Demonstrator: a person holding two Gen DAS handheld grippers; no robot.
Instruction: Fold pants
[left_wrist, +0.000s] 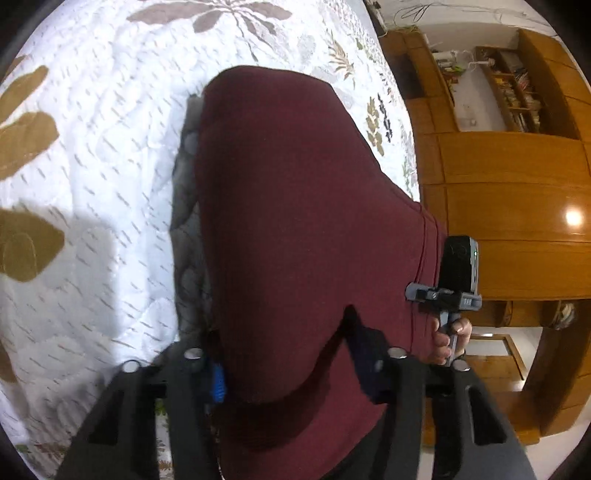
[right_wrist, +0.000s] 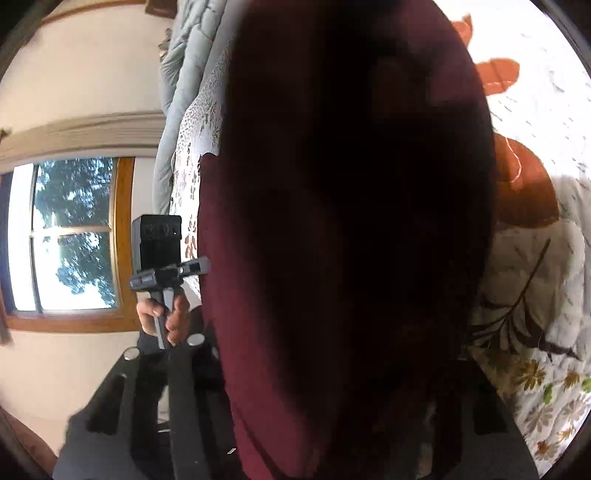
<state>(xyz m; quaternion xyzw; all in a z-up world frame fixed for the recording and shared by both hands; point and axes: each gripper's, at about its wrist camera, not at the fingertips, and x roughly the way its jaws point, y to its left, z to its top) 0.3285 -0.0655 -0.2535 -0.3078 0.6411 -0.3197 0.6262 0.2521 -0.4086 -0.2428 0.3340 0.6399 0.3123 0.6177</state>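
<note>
Maroon pants (left_wrist: 295, 206) hang lifted above a white quilted bed. My left gripper (left_wrist: 291, 369) is shut on the pants' near edge; the cloth drapes over its fingers and hides the tips. The other gripper's handle with a hand on it (left_wrist: 448, 295) shows at the cloth's right edge. In the right wrist view the pants (right_wrist: 351, 240) fill the middle, dark and close. My right gripper (right_wrist: 325, 387) is shut on the pants, its tips hidden by cloth. The left gripper's handle and hand (right_wrist: 162, 288) show to the left.
The bed's white cover with brown leaf prints (left_wrist: 92, 166) lies below. A wooden wardrobe and shelves (left_wrist: 509, 184) stand to the right. A window (right_wrist: 74, 236) and a grey folded blanket (right_wrist: 181, 92) show in the right wrist view.
</note>
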